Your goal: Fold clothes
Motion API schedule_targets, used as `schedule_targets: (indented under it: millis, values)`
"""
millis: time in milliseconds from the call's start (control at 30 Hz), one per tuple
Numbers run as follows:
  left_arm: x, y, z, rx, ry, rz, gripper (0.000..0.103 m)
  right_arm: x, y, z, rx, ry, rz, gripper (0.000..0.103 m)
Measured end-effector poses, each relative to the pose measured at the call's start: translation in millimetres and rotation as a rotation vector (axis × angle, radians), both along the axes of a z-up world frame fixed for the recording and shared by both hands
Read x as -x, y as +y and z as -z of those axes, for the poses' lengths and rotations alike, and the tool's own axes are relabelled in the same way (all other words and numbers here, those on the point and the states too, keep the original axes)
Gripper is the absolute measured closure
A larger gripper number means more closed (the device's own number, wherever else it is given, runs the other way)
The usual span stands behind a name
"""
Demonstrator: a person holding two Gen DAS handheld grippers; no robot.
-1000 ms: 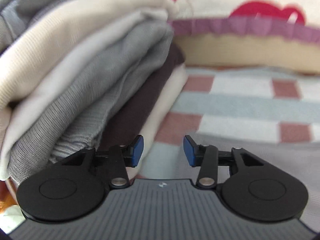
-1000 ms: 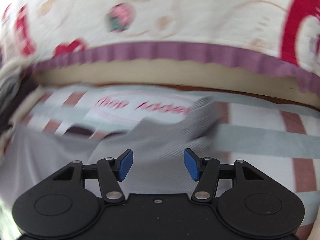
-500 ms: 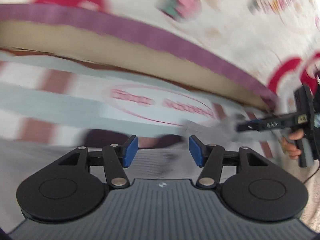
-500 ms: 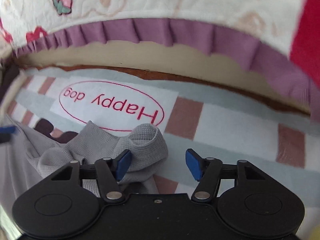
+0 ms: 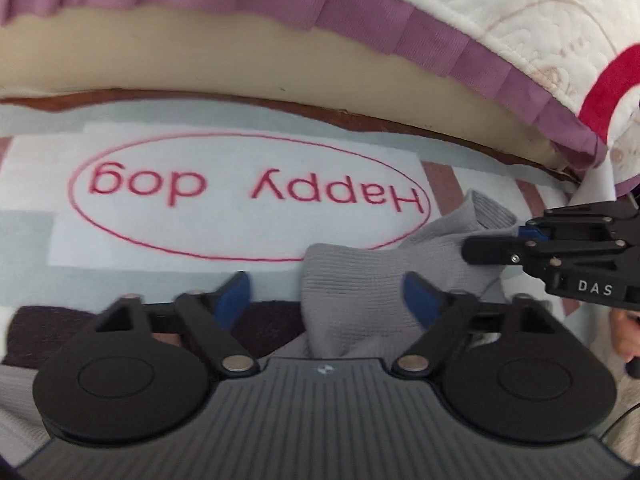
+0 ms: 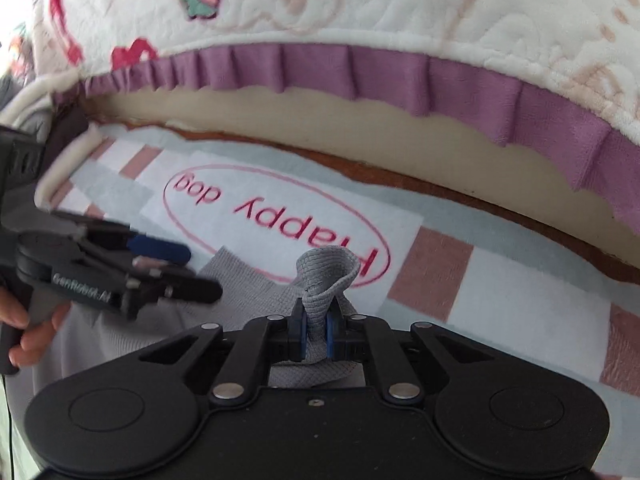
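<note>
A garment (image 6: pixel 256 292) lies on a checked blanket (image 6: pixel 516 300) just before its printed label (image 5: pixel 248 200), with a mattress edge (image 5: pixel 200 56) behind, the right gripper (image 6: pixel 316 332) on the garment's right corner and the left gripper (image 5: pixel 326 300) over its left.

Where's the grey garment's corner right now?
In the right wrist view, centre, the grey garment has its corner pinched in the closing right gripper, over the "Happy dog" mat.

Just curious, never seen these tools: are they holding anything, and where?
The right gripper pinches the grey garment by a bunched corner; the left gripper, opening, grips nothing.
</note>
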State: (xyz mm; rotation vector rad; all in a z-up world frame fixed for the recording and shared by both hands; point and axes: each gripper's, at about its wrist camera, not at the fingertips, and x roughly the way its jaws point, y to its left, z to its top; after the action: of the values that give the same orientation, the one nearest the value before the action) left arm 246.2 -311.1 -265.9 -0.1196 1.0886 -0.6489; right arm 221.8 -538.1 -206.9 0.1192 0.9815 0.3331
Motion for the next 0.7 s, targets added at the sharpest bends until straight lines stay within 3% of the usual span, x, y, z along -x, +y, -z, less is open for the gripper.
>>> schedule_targets:
  millis: [67, 133, 233, 300, 400, 500, 567, 633, 700]
  values:
    - [-3, -1, 2, 0.046, 0.021, 0.018, 0.019, -3, -7, 2, -0.028, 0.005, 0.022, 0.094]
    - [0, -4, 2, 0.067, 0.019, 0.061, 0.102, -3, -12, 3, -0.052, 0.011, 0.037, 0.095]
    - [16, -11, -18, 0.014, -0.144, 0.071, 0.102, -2, -16, 1, -0.084, -0.013, 0.051, 0.097]
    - [24, -10, -42, -0.021, -0.292, 0.037, 0.102, 2, -14, -10, -0.086, -0.102, 0.026, 0.098]
    - [20, -13, -60, -0.083, -0.395, -0.013, 0.102, 2, -11, -23, -0.093, -0.236, -0.016, 0.098]
    - [6, -14, -43, -0.164, -0.38, -0.079, 0.101, -11, -12, -17, -0.071, -0.245, 0.023, 0.082]
    - [-8, -9, -25, -0.189, -0.33, -0.125, 0.1, -20, -14, -7, -0.045, -0.206, 0.054, 0.082]
    - [-20, 2, -9, -0.175, -0.263, -0.184, 0.1, -24, -18, 6, -0.041, -0.105, 0.076, 0.064]
    - [-26, 14, -2, -0.123, -0.21, -0.233, 0.1, -23, -20, 15, -0.056, -0.039, 0.059, 0.061]
